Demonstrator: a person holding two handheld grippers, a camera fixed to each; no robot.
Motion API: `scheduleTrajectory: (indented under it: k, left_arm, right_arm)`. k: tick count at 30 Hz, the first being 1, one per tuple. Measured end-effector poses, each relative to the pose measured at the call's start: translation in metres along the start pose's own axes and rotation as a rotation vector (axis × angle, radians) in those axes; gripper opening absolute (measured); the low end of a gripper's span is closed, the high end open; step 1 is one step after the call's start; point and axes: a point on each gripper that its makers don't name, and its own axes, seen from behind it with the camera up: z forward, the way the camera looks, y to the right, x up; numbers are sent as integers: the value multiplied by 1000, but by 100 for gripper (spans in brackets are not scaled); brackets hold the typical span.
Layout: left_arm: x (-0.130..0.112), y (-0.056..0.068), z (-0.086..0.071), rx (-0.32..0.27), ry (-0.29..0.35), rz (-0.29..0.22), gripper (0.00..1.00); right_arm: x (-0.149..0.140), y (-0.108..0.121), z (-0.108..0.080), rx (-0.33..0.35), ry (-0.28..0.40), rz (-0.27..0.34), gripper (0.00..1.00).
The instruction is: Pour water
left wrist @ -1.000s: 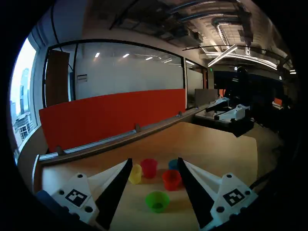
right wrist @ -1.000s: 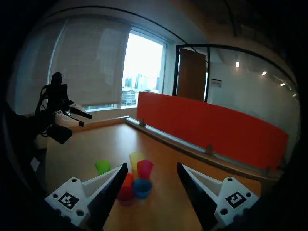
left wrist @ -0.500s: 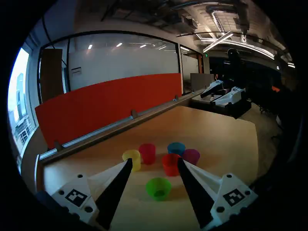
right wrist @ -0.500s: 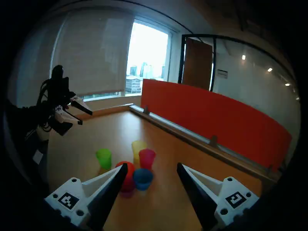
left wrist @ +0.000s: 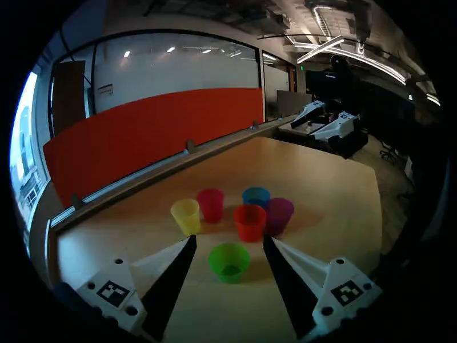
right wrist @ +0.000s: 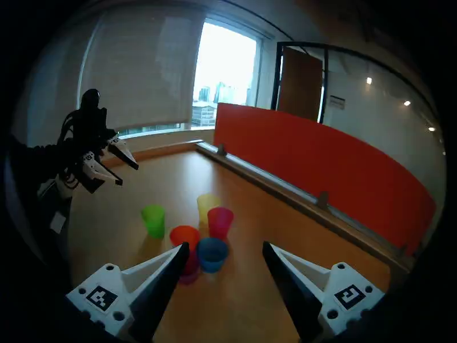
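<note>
Your left gripper [left wrist: 228,238] and right gripper [right wrist: 224,244] both have jaws apart, empty. The green cup [left wrist: 229,262] stands mid-way across the desk [left wrist: 337,194], before your left jaws; straddle it squarely before closing.

The yellow cup [left wrist: 186,216], pink cup [left wrist: 211,204], blue cup [left wrist: 256,196], red cup [left wrist: 249,222] and purple cup [left wrist: 279,214] stand close-set, blocking mid-table. The green cup [left wrist: 228,262] stands apart, just ahead of the left gripper [left wrist: 229,237] with its spread fingers. Bare table [left wrist: 337,194] lies free around them; the red divider [left wrist: 154,131] walls one long edge.
</note>
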Motion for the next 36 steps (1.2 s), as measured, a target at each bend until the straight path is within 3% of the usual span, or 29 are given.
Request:
scheduleTrajectory:
  k: [23, 36]
  left_arm:
    - [-81, 8, 35, -57, -160, -2, 86]
    - [-103, -2, 51, -65, -218, -7, 86]
  right_arm:
    - [-47, 6, 41, 42, -93, 27, 100]
    - [-64, 8, 62, 67, -124, 33, 99]
